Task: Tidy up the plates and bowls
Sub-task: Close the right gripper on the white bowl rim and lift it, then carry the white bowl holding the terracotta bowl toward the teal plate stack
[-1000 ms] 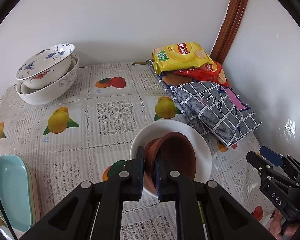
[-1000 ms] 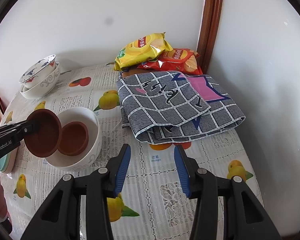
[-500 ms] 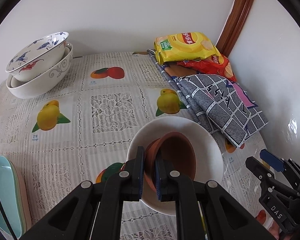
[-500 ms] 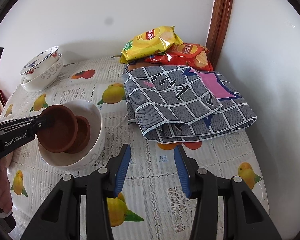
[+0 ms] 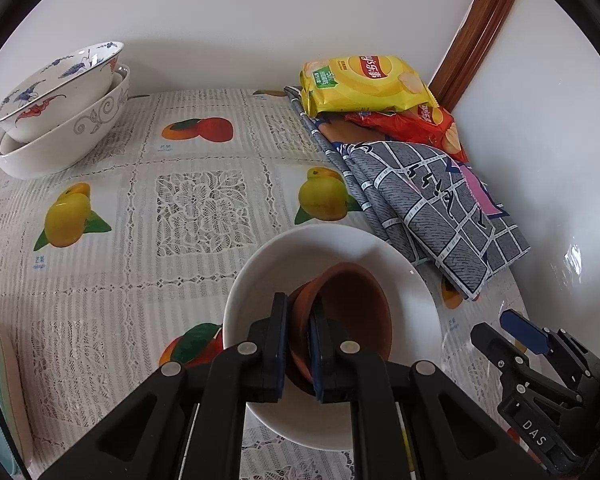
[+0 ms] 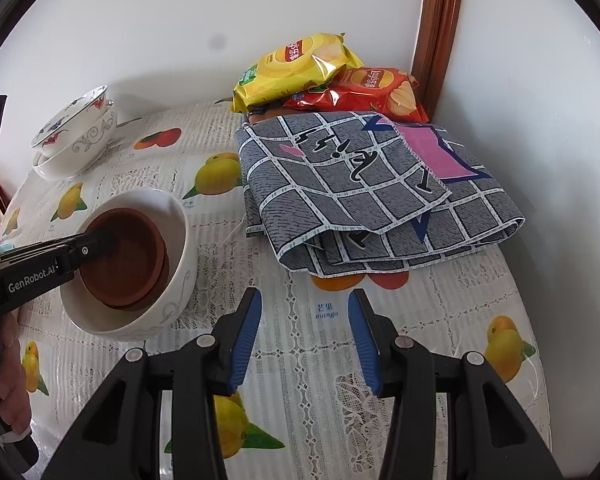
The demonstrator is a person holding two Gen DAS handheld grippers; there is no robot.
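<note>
My left tongs (image 5: 299, 334), clamped on the brown bowl (image 6: 122, 258), now sit lower inside the white bowl (image 6: 180, 248), nesting nearly complete; right tongs (image 6: 304, 336) apart, idle.

Left gripper (image 5: 299, 312) clamped; right gripper (image 6: 305, 340) parted, empty.

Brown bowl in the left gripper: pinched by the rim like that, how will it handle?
The brown bowl looks like unglazed clay, so probably brittle yet grippy. Held at one rim edge by the left gripper, it may tilt. It sits over another inside the white bowl; knocks could chip it.
</note>
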